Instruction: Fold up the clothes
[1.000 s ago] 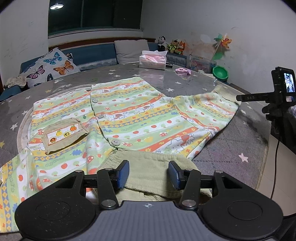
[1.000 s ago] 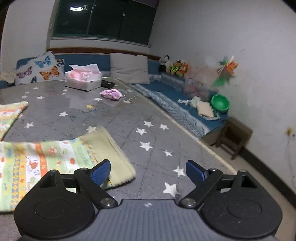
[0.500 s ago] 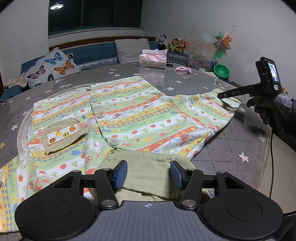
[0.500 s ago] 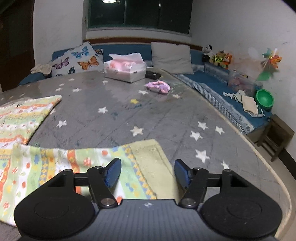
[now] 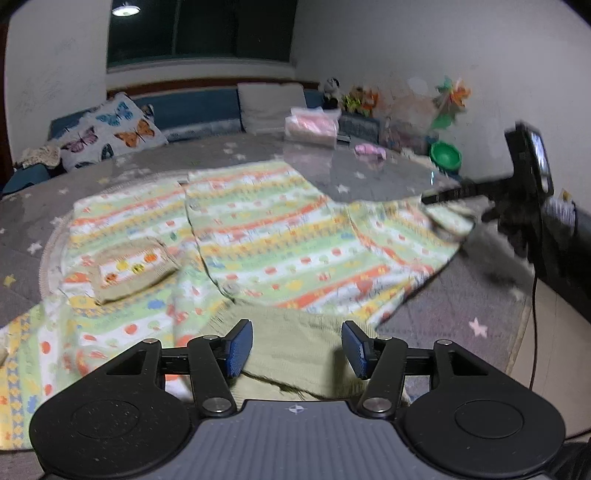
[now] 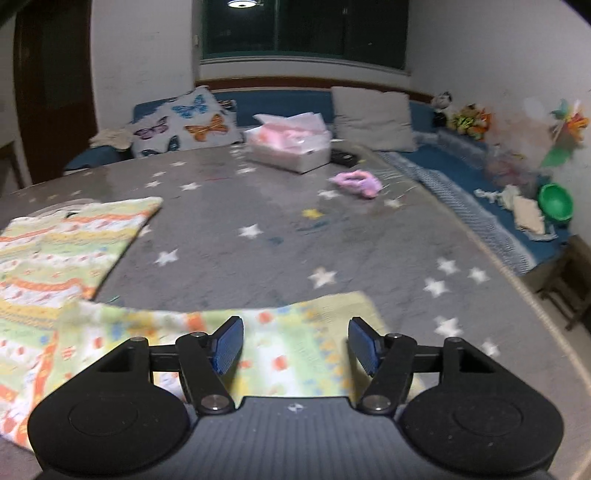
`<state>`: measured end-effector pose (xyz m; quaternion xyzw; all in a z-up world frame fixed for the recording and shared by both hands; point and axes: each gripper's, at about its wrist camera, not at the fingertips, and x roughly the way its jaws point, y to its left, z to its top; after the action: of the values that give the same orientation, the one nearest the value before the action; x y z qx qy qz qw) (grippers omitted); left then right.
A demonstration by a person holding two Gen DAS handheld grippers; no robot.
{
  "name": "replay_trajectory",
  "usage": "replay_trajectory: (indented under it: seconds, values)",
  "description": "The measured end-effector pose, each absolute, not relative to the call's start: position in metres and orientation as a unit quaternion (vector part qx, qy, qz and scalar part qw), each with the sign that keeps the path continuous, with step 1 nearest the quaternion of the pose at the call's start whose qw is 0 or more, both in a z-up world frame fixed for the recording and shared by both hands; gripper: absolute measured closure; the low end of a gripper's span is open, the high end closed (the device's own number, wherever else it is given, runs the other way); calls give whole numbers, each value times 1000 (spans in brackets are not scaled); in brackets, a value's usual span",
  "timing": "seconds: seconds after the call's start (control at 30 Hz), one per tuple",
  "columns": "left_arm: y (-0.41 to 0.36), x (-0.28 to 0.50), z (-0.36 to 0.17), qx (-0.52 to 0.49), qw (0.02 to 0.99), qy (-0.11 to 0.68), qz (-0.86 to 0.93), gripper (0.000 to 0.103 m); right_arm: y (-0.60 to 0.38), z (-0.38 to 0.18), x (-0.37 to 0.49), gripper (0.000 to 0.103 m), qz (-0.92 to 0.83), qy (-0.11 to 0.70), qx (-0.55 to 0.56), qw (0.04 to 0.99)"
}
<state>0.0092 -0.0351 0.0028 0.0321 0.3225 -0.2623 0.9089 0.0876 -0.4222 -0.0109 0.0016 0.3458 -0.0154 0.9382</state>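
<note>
Home living room, cushioned bench (image 6: 280, 99), butterfly pillow (image 6: 184, 123), plush toys (image 6: 461, 114)

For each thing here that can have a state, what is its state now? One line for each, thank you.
Left gripper: open, above the green hem.
Right gripper: open, above the sleeve end.
Patterned jacket: spread flat, unfolded, front closed.
Sleeve: stretched out on the table.
Tissue box: open, tissue sticking out.
Ceiling lamp: on.

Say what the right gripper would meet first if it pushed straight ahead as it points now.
Probably the sleeve: the right gripper is open with that patterned cloth lying between its fingers. Past the sleeve's edge comes bare star-print table. The gripper's height over the cloth is unclear.
</note>
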Motion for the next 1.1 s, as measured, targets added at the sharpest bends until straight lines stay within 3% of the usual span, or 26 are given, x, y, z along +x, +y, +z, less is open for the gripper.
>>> replay_trajectory:
  seconds: [0.37,0.7,1.1]
  values:
    - [65,25,11,-58,939,325,-93,47,-420,-21,89,17,-19,342,9,939]
    - [128,30,-5,-59,936,345,22,47,-415,-25,90,0,-13,341,8,940]
    - [191,30,-8,-106,921,318,200,47,-415,-27,91,0,-13,341,7,940]
